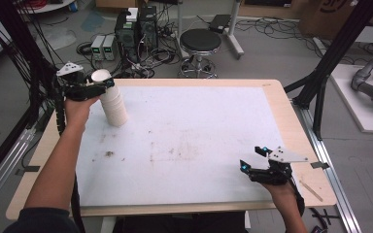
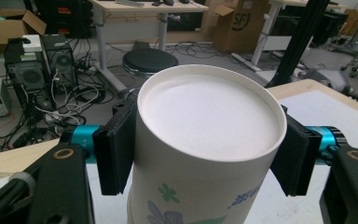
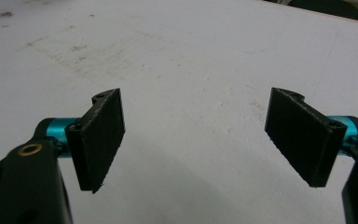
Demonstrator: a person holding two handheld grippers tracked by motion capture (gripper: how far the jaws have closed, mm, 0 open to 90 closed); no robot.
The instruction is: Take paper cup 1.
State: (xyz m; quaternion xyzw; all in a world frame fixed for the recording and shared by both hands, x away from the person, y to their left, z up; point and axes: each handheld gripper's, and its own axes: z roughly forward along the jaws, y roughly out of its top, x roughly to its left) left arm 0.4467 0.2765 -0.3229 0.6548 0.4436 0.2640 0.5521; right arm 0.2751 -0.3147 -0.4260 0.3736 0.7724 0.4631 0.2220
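A stack of upside-down white paper cups (image 1: 114, 104) stands tilted at the back left of the white mat (image 1: 189, 121). My left gripper (image 1: 103, 81) reaches in from the left at the top of the stack. It is shut on the top cup (image 2: 205, 140), which has a green and blue print; both black pads (image 2: 116, 149) press against its sides just below the upturned base. My right gripper (image 1: 252, 158) hovers low over the front right of the mat. It is open, with only bare mat showing between its fingers (image 3: 98, 140).
The mat lies on a wooden table (image 1: 291, 126) and carries faint stains near its middle. A thin wooden stick (image 1: 311, 190) lies by the right edge. Beyond the table stand a black stool (image 1: 200, 41), computer towers (image 1: 136, 29) with cables, and black frame posts (image 1: 320, 73).
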